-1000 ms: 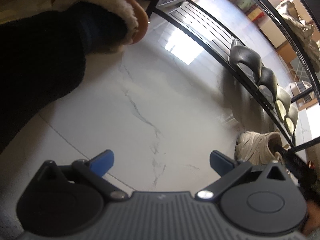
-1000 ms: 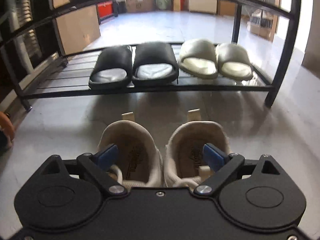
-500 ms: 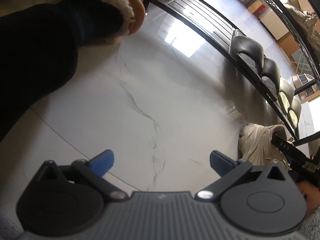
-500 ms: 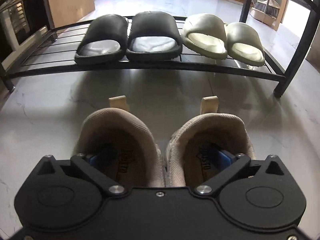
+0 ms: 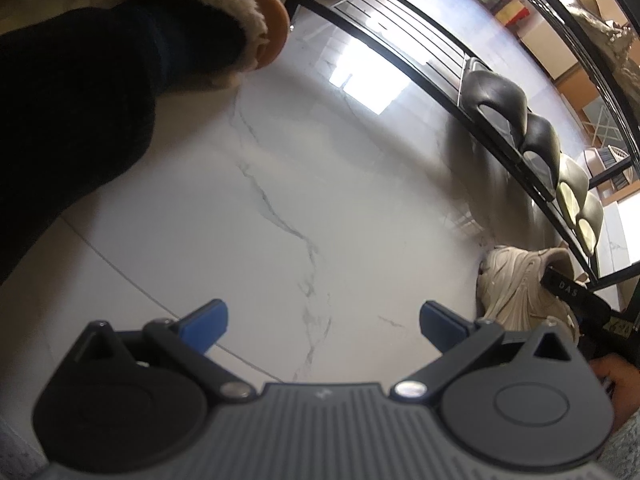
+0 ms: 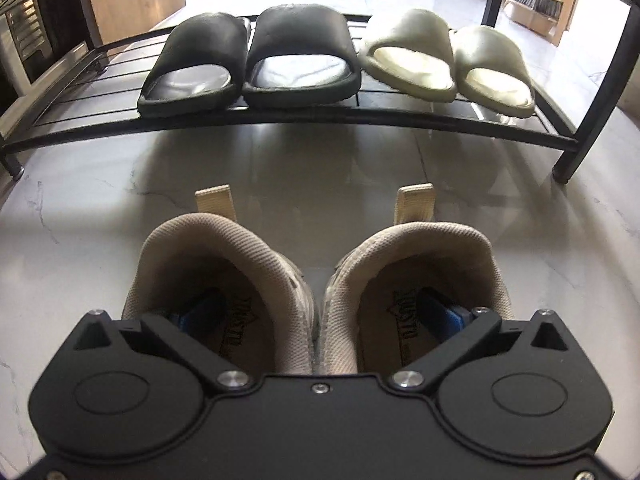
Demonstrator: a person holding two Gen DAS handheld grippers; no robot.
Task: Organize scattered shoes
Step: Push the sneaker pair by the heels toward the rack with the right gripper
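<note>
Since a second ago, right gripper has dropped lower and nearer: one finger now sits inside each sneaker opening, where before both hovered above the collars. Fingers are closing with the two inner shoe walls between them, not yet pinched; likely meant to lift the pair as one. Left gripper hangs released over bare floor, nothing between its fingers. Sneakers: two, side by side on the floor, heels toward the rack. Farther, on the low shelf: two black slides, two pale slides, paired, toes away.
</note>
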